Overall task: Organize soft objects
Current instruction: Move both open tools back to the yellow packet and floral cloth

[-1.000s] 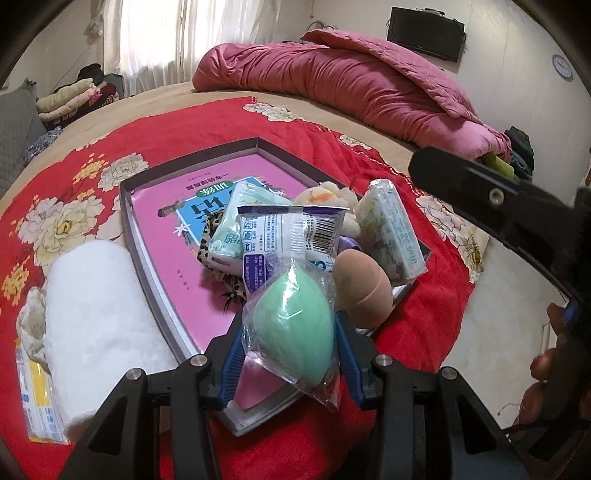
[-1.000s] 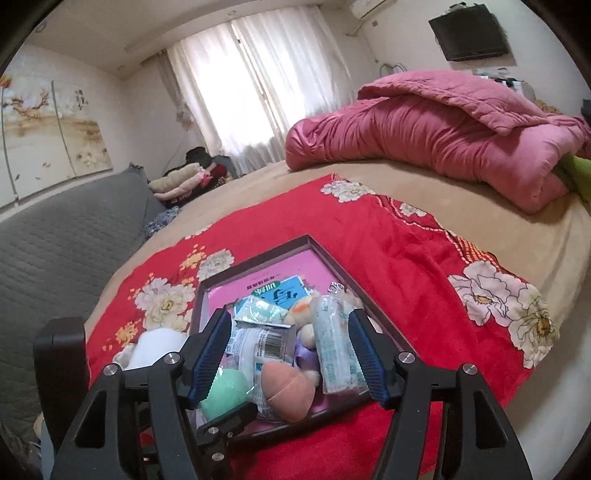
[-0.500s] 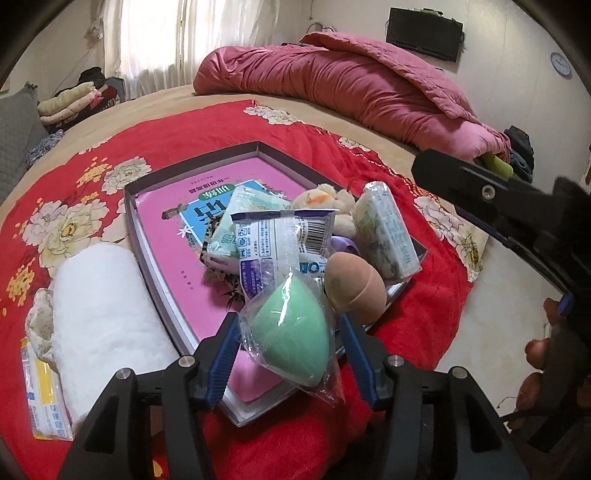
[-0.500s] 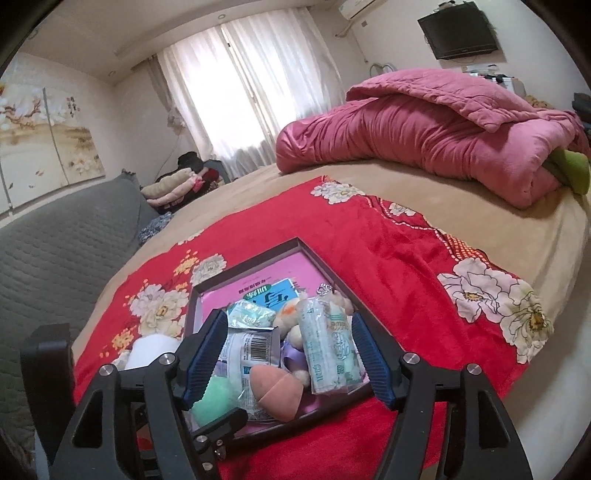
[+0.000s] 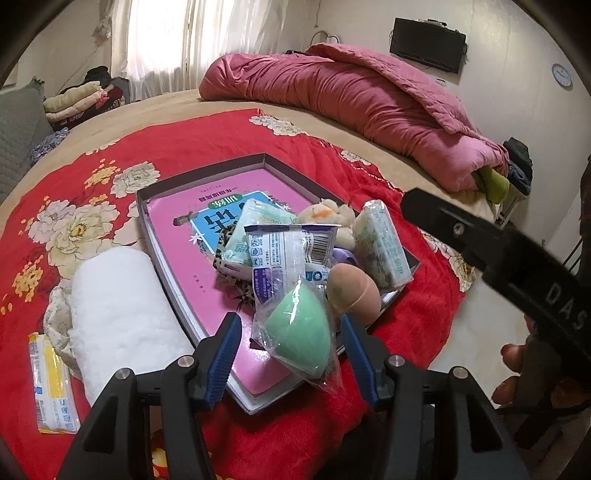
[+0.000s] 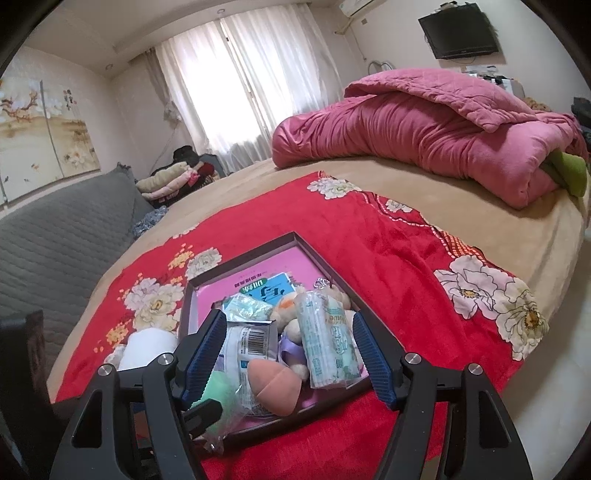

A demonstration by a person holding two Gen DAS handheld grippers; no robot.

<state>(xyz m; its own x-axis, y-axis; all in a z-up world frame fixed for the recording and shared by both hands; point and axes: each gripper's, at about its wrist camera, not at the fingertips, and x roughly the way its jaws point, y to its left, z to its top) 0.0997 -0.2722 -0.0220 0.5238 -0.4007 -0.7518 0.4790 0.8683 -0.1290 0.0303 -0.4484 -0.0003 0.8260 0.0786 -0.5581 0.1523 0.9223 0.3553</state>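
Left wrist: jaws parted around bagged green sponge (image 5: 299, 332), white towel (image 5: 122, 314) beside tray (image 5: 162, 188).

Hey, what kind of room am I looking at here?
Most likely a bedroom in a home. A large bed carries a heaped pink quilt and a red floral blanket, a television hangs on the wall, and folded clothes are stacked near the curtained window.

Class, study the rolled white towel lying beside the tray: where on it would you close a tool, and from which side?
Grip the rolled white towel across its middle, coming down from above. It lies on its side on the red blanket, left of the tray, so its curved flanks are free and its soft bulk should compress between the pads.
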